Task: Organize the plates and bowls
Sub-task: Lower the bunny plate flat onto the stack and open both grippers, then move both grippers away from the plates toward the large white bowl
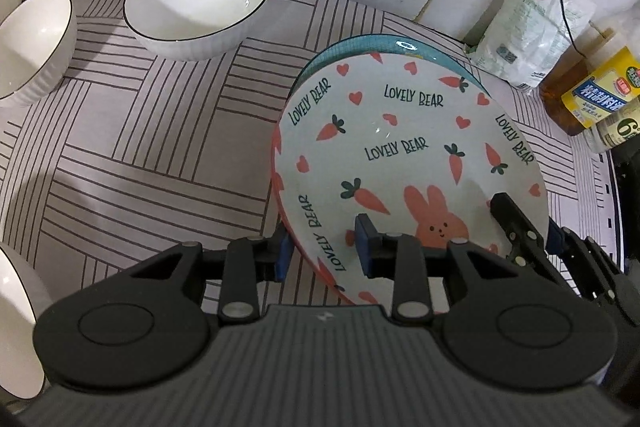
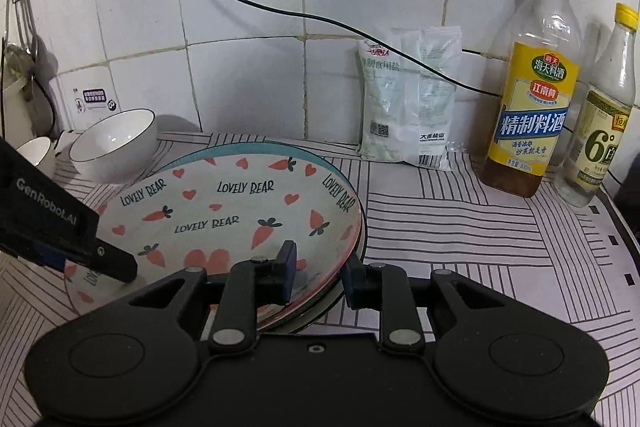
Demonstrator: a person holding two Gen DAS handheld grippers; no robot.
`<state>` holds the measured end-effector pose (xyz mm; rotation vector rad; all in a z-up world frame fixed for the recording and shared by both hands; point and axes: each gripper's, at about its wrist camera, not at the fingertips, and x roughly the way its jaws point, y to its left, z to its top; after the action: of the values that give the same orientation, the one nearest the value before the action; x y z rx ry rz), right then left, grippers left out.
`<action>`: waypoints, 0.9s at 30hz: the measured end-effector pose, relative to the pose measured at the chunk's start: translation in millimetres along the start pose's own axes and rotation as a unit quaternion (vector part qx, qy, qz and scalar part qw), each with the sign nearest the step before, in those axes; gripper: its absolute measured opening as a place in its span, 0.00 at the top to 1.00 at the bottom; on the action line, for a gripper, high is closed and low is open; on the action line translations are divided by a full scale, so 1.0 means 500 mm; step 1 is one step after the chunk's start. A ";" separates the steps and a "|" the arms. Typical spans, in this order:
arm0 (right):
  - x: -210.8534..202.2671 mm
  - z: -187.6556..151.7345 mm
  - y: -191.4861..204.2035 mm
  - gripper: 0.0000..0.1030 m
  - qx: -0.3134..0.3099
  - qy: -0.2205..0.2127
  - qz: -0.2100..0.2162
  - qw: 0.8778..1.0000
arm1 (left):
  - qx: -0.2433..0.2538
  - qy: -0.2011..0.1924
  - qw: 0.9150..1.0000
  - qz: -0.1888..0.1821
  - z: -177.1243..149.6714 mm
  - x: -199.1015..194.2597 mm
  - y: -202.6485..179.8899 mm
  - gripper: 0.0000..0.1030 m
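A white "Lovely Bear" plate (image 1: 404,147) with carrots, hearts and a pink rabbit lies on top of a blue plate (image 1: 360,45). My left gripper (image 1: 324,247) straddles its left rim, jaws apart, one finger inside and one outside. My right gripper (image 2: 318,277) straddles the right rim of the same plate (image 2: 224,211) with a gap to the pads; the blue plate's rim (image 2: 240,147) shows behind. The right gripper's finger also shows in the left wrist view (image 1: 516,223), and the left gripper's finger shows in the right wrist view (image 2: 104,259). White bowls (image 1: 196,3) (image 1: 28,43) stand at the back left.
A striped mat (image 1: 140,147) covers the counter. Salt bags (image 2: 408,99), a cooking wine bottle (image 2: 532,87) and a vinegar bottle (image 2: 600,123) stand against the tiled wall at right. A black cable (image 2: 280,11) runs from a wall charger. Another white bowl's edge (image 1: 16,323) is at the near left.
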<state>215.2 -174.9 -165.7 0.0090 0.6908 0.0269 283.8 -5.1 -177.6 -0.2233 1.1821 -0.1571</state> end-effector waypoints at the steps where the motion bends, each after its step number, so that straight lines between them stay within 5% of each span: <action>1: 0.001 0.000 0.001 0.72 -0.003 -0.001 -0.002 1.000 | -0.002 0.001 1.000 -0.001 0.000 0.002 0.002 0.71; 19: 0.027 0.002 0.028 0.65 -0.048 0.024 -0.043 0.998 | 0.065 -0.007 0.998 0.012 -0.014 -0.018 -0.027 0.72; 27: -0.075 0.020 0.051 0.65 -0.030 0.023 -0.009 0.999 | 0.100 -0.030 0.994 0.021 -0.049 -0.103 -0.017 0.72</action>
<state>192.0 -150.4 -133.8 -0.0549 0.7355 0.0307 241.9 -3.3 -137.9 -0.0278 1.1027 -0.2285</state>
